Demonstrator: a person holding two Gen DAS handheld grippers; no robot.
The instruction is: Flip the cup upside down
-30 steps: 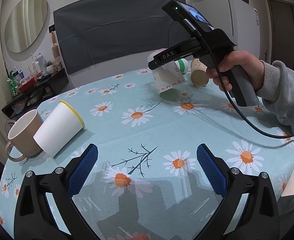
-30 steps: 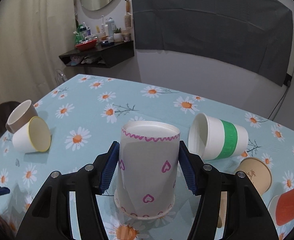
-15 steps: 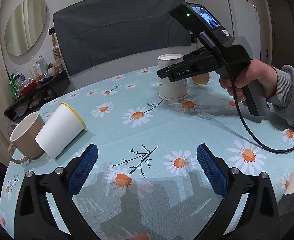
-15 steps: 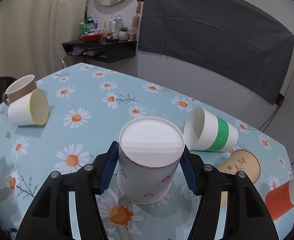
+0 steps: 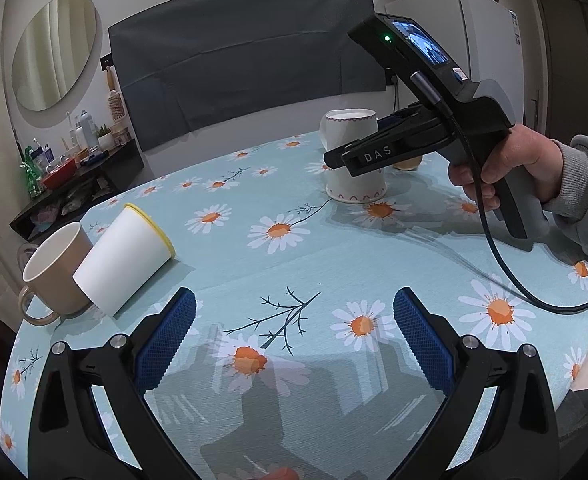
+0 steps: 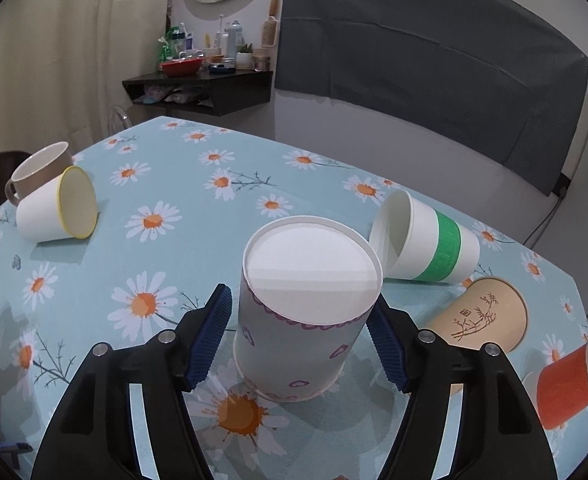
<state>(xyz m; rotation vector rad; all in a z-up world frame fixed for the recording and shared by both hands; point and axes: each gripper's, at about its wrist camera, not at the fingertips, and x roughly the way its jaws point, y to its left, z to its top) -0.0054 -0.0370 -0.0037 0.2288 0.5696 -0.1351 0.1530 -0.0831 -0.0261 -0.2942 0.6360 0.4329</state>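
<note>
Right gripper (image 6: pixel 300 338) brackets the heart-print paper cup (image 6: pixel 306 312), pads parted with a visible gap on its left side, so grip looks released. Cup stands mouth-down on the daisy tablecloth (image 6: pixel 166 184), base up, between the fingers. Flip looks done; best move is a straight pull back without clipping the wall. Green-band cup (image 6: pixel 426 242) lies just ahead-right, bamboo-print cup (image 6: pixel 482 318) beside the right finger. Left gripper (image 5: pixel 294 336) spread wide, empty.

Domestic dining area. A round table (image 6: pixel 198 152) carried a daisy-print cloth; at ten o'clock hung an oval mirror (image 5: pixel 54 50) above a shelf (image 6: pixel 214 84) of toiletries; a refrigerator (image 5: pixel 482 32) stood at one o'clock.
</note>
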